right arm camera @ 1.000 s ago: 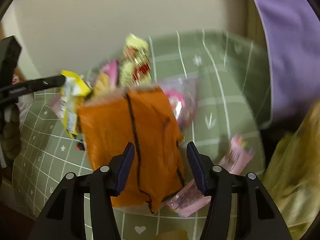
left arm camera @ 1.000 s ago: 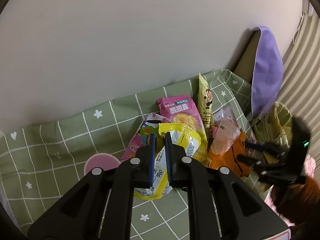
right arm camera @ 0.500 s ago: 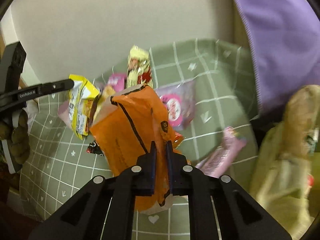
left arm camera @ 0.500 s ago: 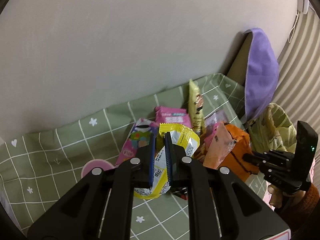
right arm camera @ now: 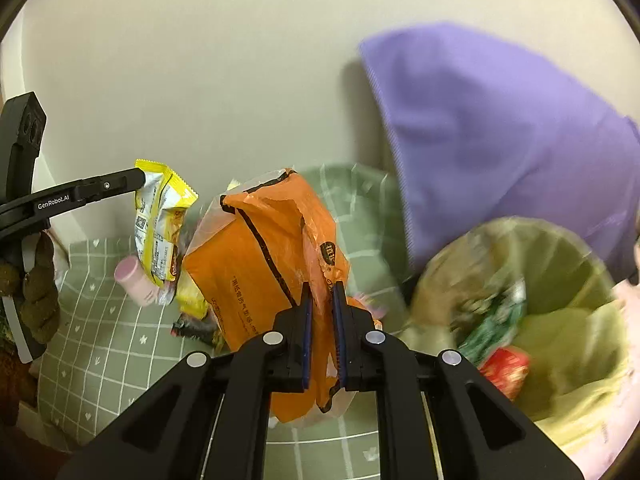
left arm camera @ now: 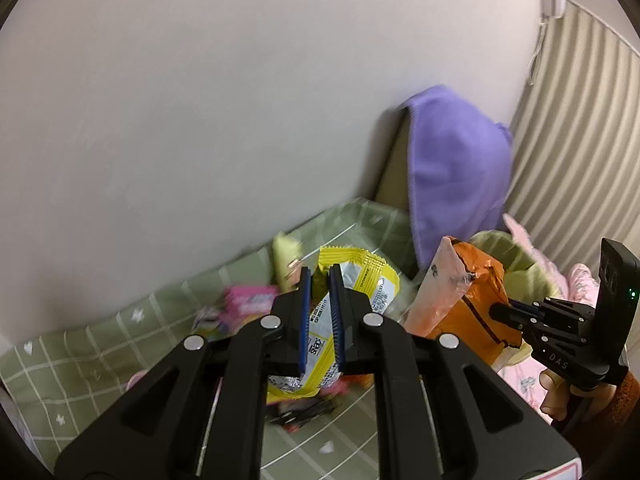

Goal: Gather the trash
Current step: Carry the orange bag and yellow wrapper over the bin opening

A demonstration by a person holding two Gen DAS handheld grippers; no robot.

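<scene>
Both wrist views look steeply down, close over the green checked cloth (left arm camera: 100,360), sharing its wrapper pile (right arm camera: 192,300).

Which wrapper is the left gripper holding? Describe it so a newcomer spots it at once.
Start at the green checked cloth below the pale wall. Held above it, left of the orange bag, hangs a snack wrapper in the left gripper. It alone is yellow and silver with a zigzag top edge.
</scene>
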